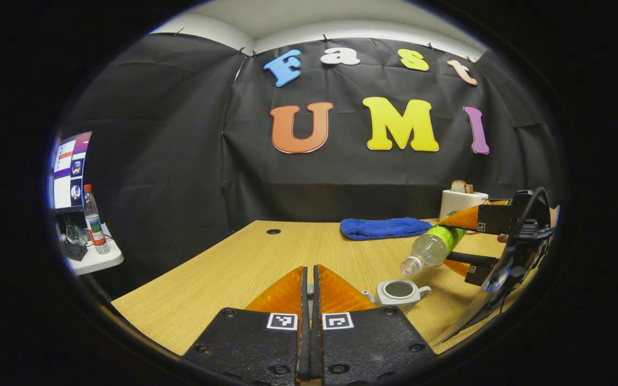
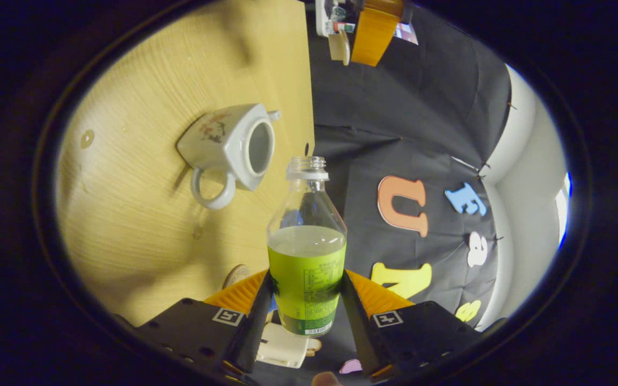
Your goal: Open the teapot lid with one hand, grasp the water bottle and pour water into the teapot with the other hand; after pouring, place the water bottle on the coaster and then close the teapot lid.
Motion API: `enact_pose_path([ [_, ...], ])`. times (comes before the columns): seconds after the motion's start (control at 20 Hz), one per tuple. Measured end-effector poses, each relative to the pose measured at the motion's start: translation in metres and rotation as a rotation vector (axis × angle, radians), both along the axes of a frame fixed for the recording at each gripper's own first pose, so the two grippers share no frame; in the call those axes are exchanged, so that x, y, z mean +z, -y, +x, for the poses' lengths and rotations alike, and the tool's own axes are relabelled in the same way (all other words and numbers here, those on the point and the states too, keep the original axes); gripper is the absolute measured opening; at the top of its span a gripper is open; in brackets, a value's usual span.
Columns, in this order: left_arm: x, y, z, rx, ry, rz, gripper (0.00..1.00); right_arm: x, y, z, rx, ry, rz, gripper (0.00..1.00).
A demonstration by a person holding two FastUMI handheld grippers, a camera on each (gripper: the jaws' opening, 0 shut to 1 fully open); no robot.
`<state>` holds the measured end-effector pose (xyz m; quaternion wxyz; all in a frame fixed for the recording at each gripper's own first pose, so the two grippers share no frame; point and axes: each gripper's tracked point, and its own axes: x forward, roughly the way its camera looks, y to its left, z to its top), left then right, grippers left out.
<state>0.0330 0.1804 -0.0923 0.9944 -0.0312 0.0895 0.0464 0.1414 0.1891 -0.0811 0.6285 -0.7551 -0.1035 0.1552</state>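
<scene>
Two grippers at work. Right gripper (image 2: 306, 300) clamps the water bottle (image 2: 307, 257) on its labelled body, both fingers pressing; cap off, bottle tipped. In the left gripper view its mouth points toward 8 o'clock, sitting just up and right of the open teapot (image 1: 398, 291) on the bench (image 1: 223, 268). Long axis slants down at the pot, mouth not yet over the opening by appearance. Left gripper (image 1: 310, 279) is closed narrow; whether it pinches the lid, cannot tell. Teapot lies at 10 o'clock from the bottle mouth in the right gripper view.
</scene>
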Motion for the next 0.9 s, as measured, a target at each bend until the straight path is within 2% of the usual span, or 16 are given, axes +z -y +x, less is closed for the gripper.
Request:
enact_pose_path([
  [0.25,-0.003,-0.001,0.0,-0.001,-0.009,-0.008,0.02,0.009,-0.004,-0.004,0.058,0.118,-0.102,0.71],
  [0.9,-0.003,0.002,-0.002,-0.012,-0.01,-0.004,0.02,0.025,-0.007,-0.002,0.119,0.233,-0.237,0.71],
])
